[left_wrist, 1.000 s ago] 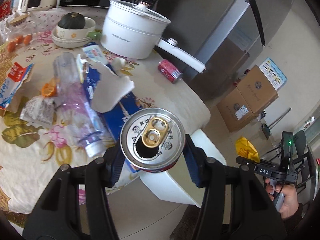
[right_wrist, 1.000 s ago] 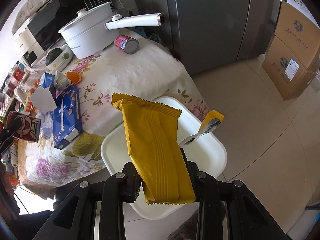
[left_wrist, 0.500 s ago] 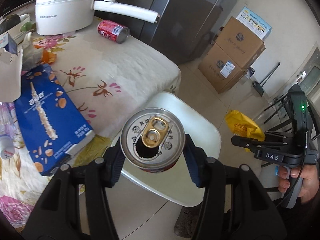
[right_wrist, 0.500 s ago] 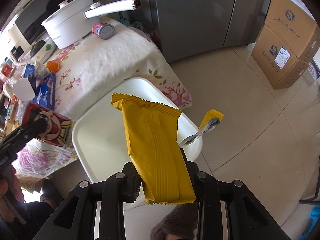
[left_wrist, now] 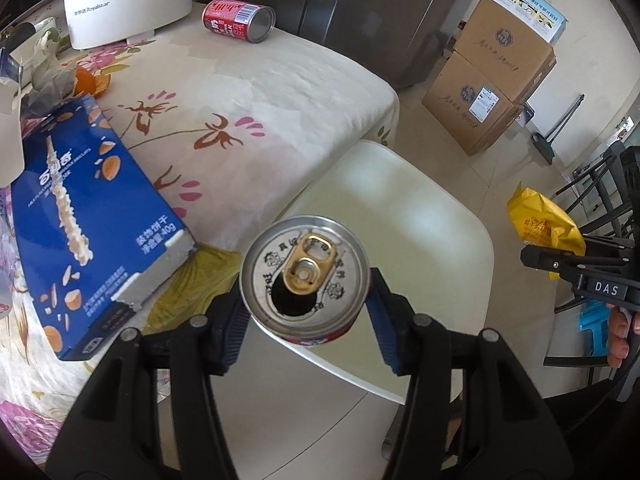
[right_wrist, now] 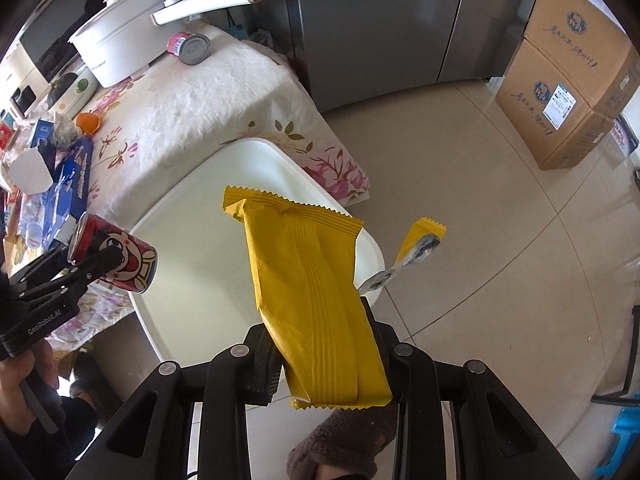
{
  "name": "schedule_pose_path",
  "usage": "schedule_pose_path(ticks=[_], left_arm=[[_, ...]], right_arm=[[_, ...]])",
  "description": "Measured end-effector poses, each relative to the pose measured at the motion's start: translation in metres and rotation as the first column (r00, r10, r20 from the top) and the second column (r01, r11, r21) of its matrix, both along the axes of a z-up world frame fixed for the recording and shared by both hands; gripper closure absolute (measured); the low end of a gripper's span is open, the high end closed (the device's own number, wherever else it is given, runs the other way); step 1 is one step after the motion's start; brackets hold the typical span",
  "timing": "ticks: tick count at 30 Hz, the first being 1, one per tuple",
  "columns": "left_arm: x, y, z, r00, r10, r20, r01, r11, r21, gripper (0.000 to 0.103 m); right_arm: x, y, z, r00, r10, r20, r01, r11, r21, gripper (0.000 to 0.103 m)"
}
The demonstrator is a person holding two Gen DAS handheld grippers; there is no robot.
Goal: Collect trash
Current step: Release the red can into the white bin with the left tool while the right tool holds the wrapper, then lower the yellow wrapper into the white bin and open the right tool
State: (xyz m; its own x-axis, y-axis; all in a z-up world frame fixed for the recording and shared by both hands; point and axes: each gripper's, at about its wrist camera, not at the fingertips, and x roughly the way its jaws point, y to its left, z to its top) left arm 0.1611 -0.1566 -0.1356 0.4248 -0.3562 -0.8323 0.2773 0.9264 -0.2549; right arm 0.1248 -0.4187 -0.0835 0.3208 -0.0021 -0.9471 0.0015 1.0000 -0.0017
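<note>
The left gripper (left_wrist: 306, 322) holds an opened can (left_wrist: 305, 272) between its fingers. The right gripper (right_wrist: 326, 364) pinches a yellow wrapper (right_wrist: 316, 304) above the white chair (right_wrist: 200, 248).

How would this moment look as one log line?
left gripper: holds can | right gripper: holds yellow wrapper | both over white chair

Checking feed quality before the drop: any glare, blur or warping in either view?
Left wrist view: the open can in the left claw is sharp; glare whitens the white bin; fisheye bends the cardboard boxes. Right wrist view: the yellow wrapper is crisp, the edges dark and curved.
</note>
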Motion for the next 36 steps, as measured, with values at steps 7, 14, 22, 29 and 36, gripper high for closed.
schedule_pose_path(ticks=[7, 14, 22, 29, 36], left_arm=[[-0.003, 0.017, 0.015, 0.999, 0.044, 0.015, -0.043, 0.999, -0.028, 0.026], [-0.010, 0.035, 0.032, 0.996, 0.082, 0.032, -0.080, 0.996, -0.044, 0.018], [-0.020, 0.051, 0.053, 0.994, 0.085, 0.073, -0.083, 0.996, -0.035, 0.008], [-0.028, 0.070, 0.065, 0.990, 0.108, 0.090, -0.104, 0.994, -0.043, 0.005], [-0.037, 0.092, 0.073, 0.985, 0.138, 0.100, -0.133, 0.990, -0.052, 0.004]], right_arm=[[0.002, 0.007, 0.000, 1.000, 0.012, -0.001, -0.012, 1.000, -0.005, 0.070], [0.004, 0.013, -0.001, 1.000, 0.016, -0.005, -0.016, 1.000, -0.007, 0.070], [0.011, 0.025, -0.003, 1.000, 0.029, -0.012, -0.029, 1.000, -0.012, 0.070], [0.016, 0.035, -0.008, 0.999, 0.036, -0.023, -0.037, 0.999, -0.026, 0.070], [0.023, 0.045, -0.010, 0.999, 0.037, -0.026, -0.038, 0.999, -0.036, 0.069]])
